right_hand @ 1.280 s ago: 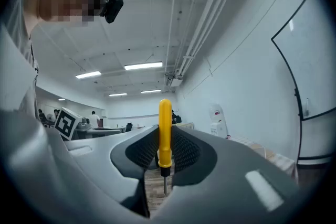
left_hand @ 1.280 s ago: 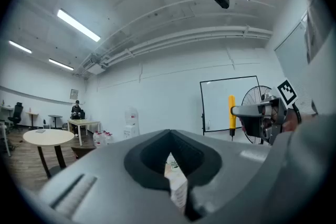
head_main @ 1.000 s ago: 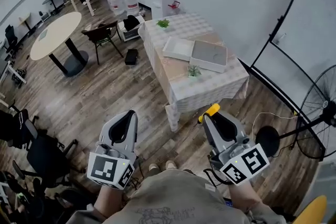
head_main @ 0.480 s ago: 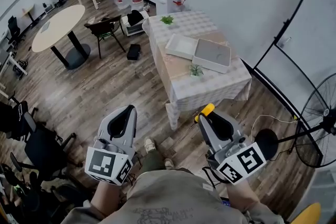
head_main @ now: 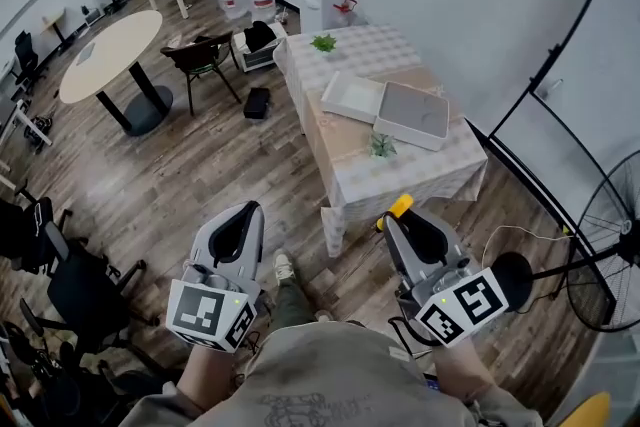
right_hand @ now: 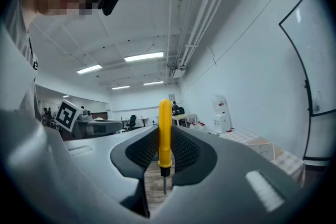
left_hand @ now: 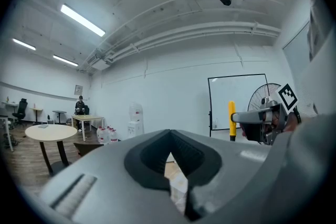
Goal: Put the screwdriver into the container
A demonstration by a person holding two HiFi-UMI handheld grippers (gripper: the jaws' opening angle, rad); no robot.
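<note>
Head view: one screwdriver in right tool, one container.

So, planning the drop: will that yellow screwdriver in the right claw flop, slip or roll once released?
Likely stiff: the screwdriver stands straight in the right claw. Its smooth, round-looking handle may slip if the grip eases, and would probably roll on a flat surface.
</note>
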